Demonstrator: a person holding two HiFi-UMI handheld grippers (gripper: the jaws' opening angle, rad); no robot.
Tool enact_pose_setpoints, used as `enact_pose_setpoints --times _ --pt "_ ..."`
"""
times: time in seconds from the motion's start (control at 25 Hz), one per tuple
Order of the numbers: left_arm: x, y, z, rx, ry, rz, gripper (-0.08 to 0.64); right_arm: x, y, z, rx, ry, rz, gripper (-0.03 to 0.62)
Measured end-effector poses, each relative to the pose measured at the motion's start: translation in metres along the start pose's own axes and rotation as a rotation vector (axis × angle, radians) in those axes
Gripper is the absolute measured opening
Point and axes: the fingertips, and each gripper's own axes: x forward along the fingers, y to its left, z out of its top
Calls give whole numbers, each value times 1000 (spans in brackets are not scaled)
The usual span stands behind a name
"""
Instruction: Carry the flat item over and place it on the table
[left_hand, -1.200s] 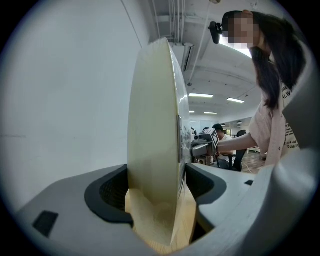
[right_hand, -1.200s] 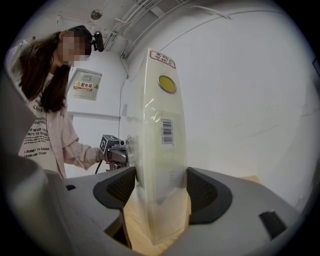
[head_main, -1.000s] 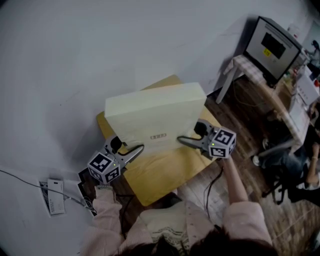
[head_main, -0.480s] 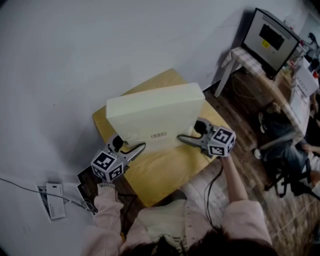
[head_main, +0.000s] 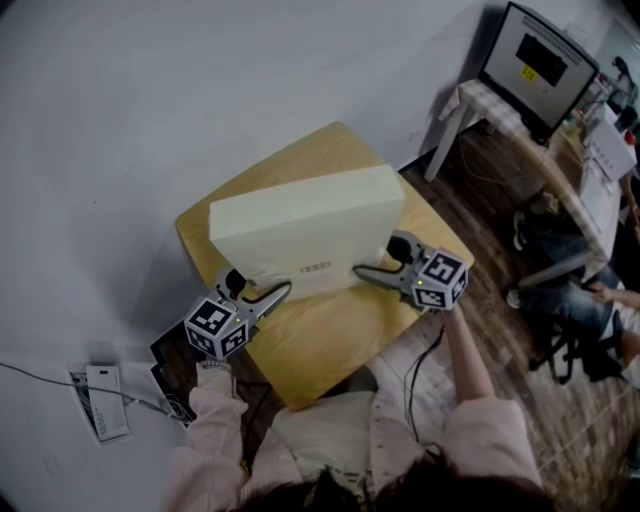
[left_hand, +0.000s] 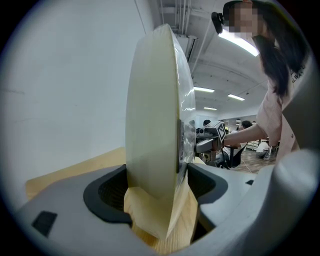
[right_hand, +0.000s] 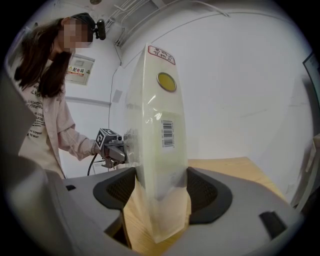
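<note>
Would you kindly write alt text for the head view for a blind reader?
A person holds a flat cream package upright on edge over a small wooden table, the left claw and right claw clamped on its lower corners.

I count one flat pack (head_main: 305, 235), one wooden worktop (head_main: 330, 345), two claws, my left claw (head_main: 268, 297) and right claw (head_main: 365, 273), and one monitor (head_main: 538, 66) at upper right.

Dim, grey light fills the head view, its corners vignetted black and its lines bowed by a fisheye lens. Overhead, ceiling strip lights (left_hand: 240, 41) blaze in the left gripper view; glare streaks the plastic wrap of the flat pack (right_hand: 159, 150), and both gripper views darken at the rims.
</note>
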Motion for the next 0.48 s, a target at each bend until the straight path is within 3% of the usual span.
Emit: enact_pose_setpoints --times 0.48 --pt "0 1 -16 -4 36 17 380 4 2 -13 -17 40 -1 327"
